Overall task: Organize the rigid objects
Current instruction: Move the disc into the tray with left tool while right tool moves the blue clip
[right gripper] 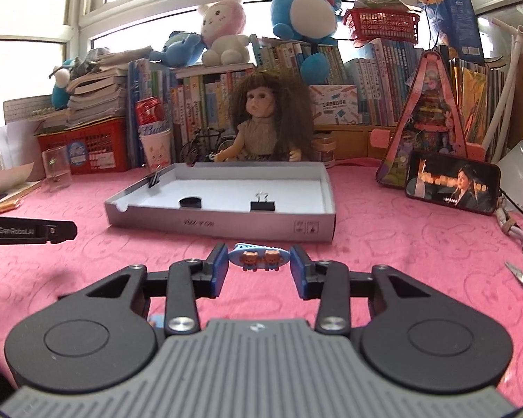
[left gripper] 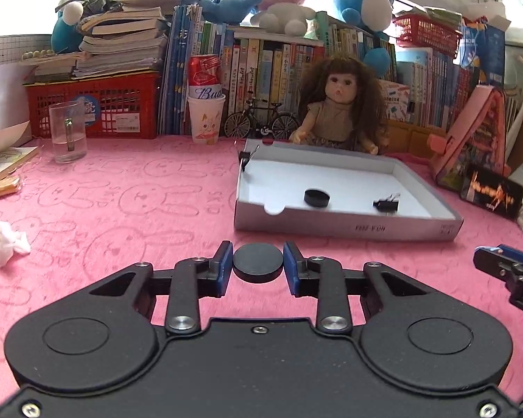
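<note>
At lower centre, the right gripper (right gripper: pixel 258 261) clamps a blue bear hair clip (right gripper: pixel 259 257) below the white box (right gripper: pixel 223 221).

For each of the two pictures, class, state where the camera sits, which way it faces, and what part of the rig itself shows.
Left wrist: sits on the left gripper, faces forward over the pink tablecloth toward the box lid and bookshelf; its own fingers clamp a black disc; the right gripper's tip shows at the right edge.
Right wrist: sits on the right gripper, faces likewise; its fingers clamp a bear hair clip; the left gripper shows at the left edge.
Shared: lid, doll, tablecloth.
</note>
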A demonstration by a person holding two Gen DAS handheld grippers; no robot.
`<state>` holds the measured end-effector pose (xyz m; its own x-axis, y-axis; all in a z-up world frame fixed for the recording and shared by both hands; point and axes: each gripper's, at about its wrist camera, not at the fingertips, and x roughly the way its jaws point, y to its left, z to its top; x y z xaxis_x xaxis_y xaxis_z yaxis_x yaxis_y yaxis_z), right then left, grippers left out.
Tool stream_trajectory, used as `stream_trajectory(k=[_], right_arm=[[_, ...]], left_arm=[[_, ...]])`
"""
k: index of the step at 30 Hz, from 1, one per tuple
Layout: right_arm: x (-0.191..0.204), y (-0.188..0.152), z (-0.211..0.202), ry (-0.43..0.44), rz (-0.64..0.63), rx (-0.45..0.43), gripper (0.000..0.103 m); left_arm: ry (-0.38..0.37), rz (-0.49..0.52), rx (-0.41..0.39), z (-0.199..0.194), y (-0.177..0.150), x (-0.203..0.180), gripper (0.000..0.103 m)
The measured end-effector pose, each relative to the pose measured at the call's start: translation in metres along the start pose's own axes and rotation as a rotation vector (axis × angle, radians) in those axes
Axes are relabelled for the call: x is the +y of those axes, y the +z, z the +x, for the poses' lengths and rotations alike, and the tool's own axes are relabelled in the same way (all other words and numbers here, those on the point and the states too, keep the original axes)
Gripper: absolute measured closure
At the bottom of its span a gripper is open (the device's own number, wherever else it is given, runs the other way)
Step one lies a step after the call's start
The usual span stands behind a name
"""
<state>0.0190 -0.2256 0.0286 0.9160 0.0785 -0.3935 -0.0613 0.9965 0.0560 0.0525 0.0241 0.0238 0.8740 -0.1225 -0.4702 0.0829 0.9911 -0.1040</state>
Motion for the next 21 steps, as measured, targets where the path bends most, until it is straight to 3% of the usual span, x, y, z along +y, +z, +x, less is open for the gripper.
stream_trajectory(k=[9,21], right_arm=[[-0.016,0.032,0.056,-0.060,0.066,0.047,0.060],[-0.034,0.056,0.127,-0.057,0.131,0.195,0.059]], left_arm=[[-0.021,0.037,-0.038,0.032,0.053,-0.019,0.074],[0.010,0.022,0.083,0.120,0.087,-0.023,0.074]])
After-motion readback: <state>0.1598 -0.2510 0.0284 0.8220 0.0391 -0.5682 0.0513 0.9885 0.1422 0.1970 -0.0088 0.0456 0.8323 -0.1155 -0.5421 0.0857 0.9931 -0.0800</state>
